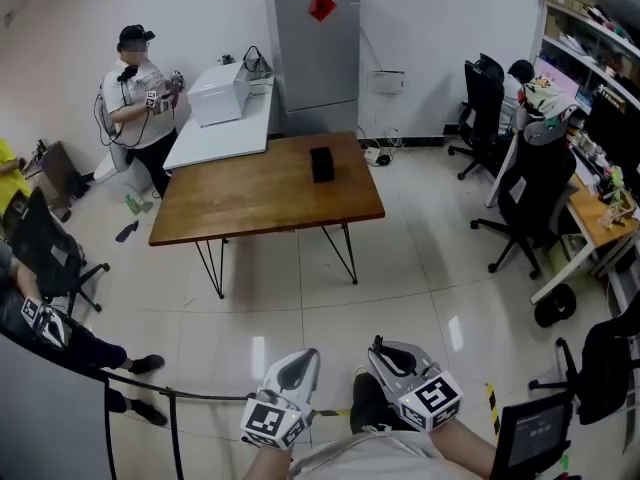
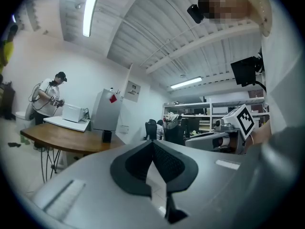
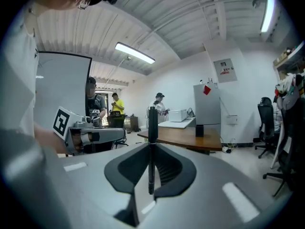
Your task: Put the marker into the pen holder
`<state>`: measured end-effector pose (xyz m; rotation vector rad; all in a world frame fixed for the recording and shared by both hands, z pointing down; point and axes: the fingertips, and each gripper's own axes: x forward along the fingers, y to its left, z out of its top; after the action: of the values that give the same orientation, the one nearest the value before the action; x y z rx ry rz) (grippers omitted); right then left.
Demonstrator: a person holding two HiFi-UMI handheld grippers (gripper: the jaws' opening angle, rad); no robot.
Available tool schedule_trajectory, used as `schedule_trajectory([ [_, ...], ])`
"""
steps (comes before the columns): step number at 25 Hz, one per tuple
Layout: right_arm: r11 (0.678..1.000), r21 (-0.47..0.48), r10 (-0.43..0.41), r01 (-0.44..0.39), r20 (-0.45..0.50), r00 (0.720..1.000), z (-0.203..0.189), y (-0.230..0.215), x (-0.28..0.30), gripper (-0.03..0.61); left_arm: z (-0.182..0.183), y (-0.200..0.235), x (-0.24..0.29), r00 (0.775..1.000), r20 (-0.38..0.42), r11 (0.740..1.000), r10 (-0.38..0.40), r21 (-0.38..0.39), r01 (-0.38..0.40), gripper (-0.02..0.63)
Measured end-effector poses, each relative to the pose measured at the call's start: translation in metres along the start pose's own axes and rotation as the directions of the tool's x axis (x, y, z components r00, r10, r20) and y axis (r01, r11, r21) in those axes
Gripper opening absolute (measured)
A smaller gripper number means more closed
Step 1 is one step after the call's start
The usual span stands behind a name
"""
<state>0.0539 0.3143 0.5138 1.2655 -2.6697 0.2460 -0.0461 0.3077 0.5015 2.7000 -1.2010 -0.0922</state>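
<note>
A brown wooden surface (image 1: pixel 250 193) stands mid-room on thin black legs. Behind it a grey cabinet (image 1: pixel 317 63) bears a red diamond (image 1: pixel 322 5). A person in a cap (image 1: pixel 140 98) stands beside a white table (image 1: pixel 225 133). Black office chairs (image 1: pixel 530 193) stand to the right.

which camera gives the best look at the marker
The right gripper view: the black marker stands upright, clamped between the right gripper's jaws, close and sharp. The head view shows that gripper from above, but no marker can be made out. The left gripper view shows none of it.
</note>
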Motion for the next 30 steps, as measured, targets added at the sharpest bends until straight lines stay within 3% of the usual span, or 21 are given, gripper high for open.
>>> schedule_trajectory([
  [15,0.997,-0.038,0.064,-0.062,0.061,0.996,0.081,-0.201,0.147,0.037,0.053,0.117,0.215,0.996,0.046,0.996,0.074,0.054,-0.076,0.017],
  [23,0.998,0.011,0.067,-0.067,0.010,0.998,0.086,-0.253,0.216,0.037,0.058,0.182,0.276,0.996,-0.001,0.996,0.090,0.021,-0.090,0.017],
  [30,1.000,0.013,0.026,-0.026,0.011,1.000,0.110,-0.301,0.305,0.037,0.069,0.263,0.341,0.999,-0.002,0.999,0.035,0.016,-0.035,0.017],
])
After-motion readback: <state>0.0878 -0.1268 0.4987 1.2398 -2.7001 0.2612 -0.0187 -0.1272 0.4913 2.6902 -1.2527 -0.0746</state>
